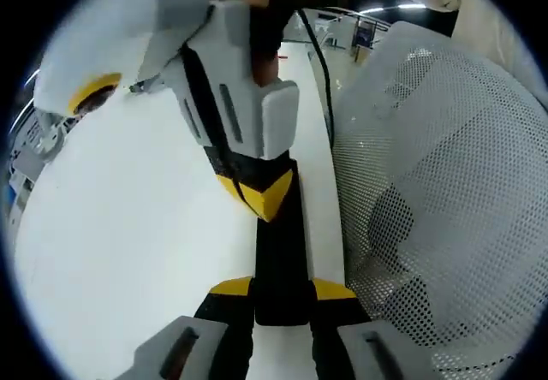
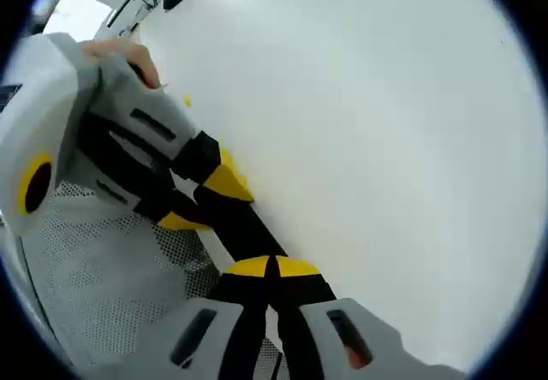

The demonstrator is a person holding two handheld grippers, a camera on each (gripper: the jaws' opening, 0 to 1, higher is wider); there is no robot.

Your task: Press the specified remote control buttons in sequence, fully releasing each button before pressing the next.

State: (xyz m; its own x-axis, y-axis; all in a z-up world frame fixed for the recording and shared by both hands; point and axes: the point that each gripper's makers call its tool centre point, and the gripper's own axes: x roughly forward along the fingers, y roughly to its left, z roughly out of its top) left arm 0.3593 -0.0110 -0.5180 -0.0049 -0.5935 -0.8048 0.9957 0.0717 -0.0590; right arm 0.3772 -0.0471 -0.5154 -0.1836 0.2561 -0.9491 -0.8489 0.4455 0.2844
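Observation:
A slim black remote control (image 1: 281, 256) lies lengthwise between the yellow-tipped jaws of my left gripper (image 1: 282, 290), which is shut on its near end just above the white table (image 1: 128, 226). From the top of the left gripper view my right gripper (image 1: 265, 198) reaches down, its yellow tips closed together and resting on the far part of the remote. In the right gripper view, my right gripper (image 2: 272, 267) shows its tips joined on the remote (image 2: 244, 226), and the left gripper (image 2: 204, 202) clamps the remote's other end. The buttons are hidden.
A white mesh chair back (image 1: 445, 183) stands close beside the table edge, also seen low in the right gripper view as the mesh chair back (image 2: 103, 286). A black cable (image 1: 321, 72) runs along that edge. The table (image 2: 385, 140) spreads wide and white. A hand (image 2: 128, 55) holds the left gripper.

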